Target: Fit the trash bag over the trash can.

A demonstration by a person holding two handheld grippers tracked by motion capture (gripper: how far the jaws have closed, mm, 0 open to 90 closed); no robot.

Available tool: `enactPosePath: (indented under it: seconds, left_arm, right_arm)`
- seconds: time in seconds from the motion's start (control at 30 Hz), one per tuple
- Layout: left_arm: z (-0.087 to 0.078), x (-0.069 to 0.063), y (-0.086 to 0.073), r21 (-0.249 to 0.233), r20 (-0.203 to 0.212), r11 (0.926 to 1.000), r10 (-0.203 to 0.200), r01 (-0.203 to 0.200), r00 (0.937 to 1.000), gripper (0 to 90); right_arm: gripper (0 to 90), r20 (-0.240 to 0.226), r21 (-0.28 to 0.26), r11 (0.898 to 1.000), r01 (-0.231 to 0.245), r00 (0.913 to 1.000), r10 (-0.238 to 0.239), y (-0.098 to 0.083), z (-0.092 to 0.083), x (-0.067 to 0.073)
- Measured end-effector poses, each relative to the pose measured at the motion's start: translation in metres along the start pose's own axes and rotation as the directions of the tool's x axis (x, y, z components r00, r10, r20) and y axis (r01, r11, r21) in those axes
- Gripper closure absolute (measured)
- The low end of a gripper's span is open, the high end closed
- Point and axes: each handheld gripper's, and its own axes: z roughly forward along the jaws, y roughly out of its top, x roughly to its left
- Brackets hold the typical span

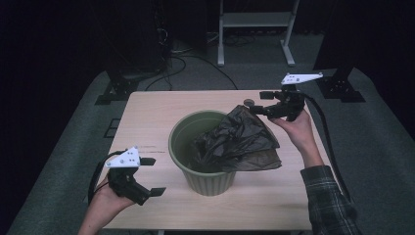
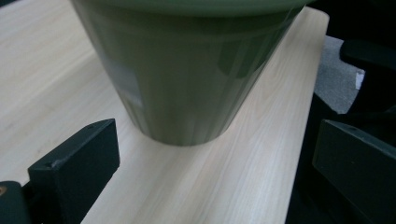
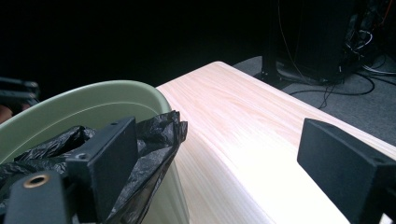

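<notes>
You are working at one pale wooden table [image 1: 147, 112], and near its middle stands one green ribbed bin [image 1: 182, 147] with one crumpled black plastic bag [image 1: 240, 139] lying half inside it and spilling over the rim on your right side. Your right hand [image 1: 298, 128] reaches in over the table's far right corner, wrist bent, aiming the right gripper [image 1: 255, 101] level toward the bag's upper corner; its jaws stand wide apart, with the bag just beside one jaw and not pinched. Your left hand [image 1: 105, 203] sits near the table's front left edge, holding the left gripper [image 1: 150, 176] with its jaws apart and holding nothing, pointed at the bin. The left gripper view shows the bin's [image 2: 187, 79] ribbed outer wall and base resting on the wood. The right gripper view shows the bag's [image 3: 154, 135] edge draped over the rim.
</notes>
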Motion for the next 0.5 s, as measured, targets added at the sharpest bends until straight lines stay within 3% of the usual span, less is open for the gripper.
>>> enactPosePath:
  seconds: [0.17,0.23,0.5]
  left_arm:
    - [-0.010,-0.002,0.026,-0.032,0.048,0.9989,0.035,-0.034,0.9982,0.0]
    - [-0.013,-0.002,0.036,-0.057,0.072,0.9975,0.045,-0.041,0.9964,4.1]
    - [-0.012,-0.004,0.073,-0.109,0.106,0.9894,0.108,-0.096,0.9885,15.7]
  right_arm:
    - [10.8,0.002,-0.006,1.000,-0.001,1.0000,0.001,0.001,-0.002,0.000]
    - [10.8,0.003,-0.009,1.000,0.000,1.0000,0.000,0.001,-0.004,0.000]
    - [10.8,0.007,-0.008,1.000,0.000,1.0000,0.001,0.002,-0.006,-0.001]
